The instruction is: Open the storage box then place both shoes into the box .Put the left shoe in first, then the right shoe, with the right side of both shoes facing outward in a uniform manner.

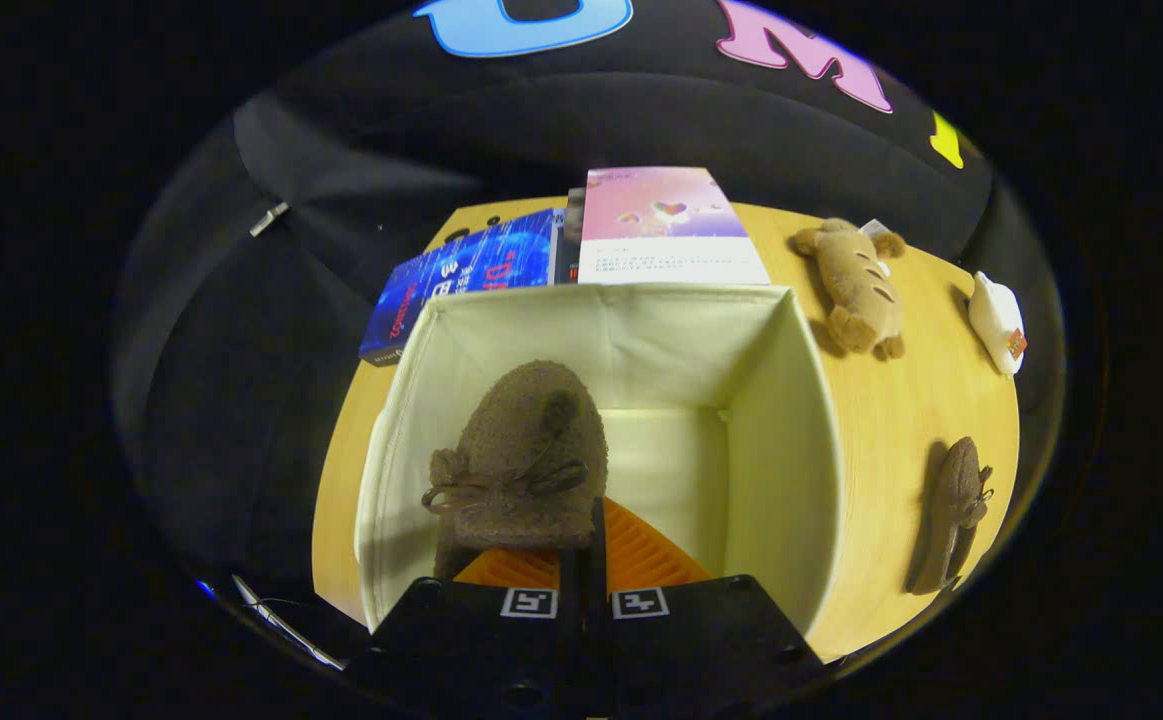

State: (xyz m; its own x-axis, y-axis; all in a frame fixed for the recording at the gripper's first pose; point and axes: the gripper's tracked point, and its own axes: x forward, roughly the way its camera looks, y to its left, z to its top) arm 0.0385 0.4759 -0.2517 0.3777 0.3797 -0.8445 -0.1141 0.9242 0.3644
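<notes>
The tool [581, 560], closed tight on the heel of a brown shoe [526, 455], holds it inside the open box [791, 420], toe pointing straight ahead toward the far wall, left of centre.

1. The gripper [581, 560] has a broad dark body with two blocky halves side by side
2. Each half carries a small square black-and-white marker near the middle seam
3. Round screw holes sit at the outer corners and low on the body
4. Both fingers [641, 555] are ribbed, meeting along a narrow seam
</notes>
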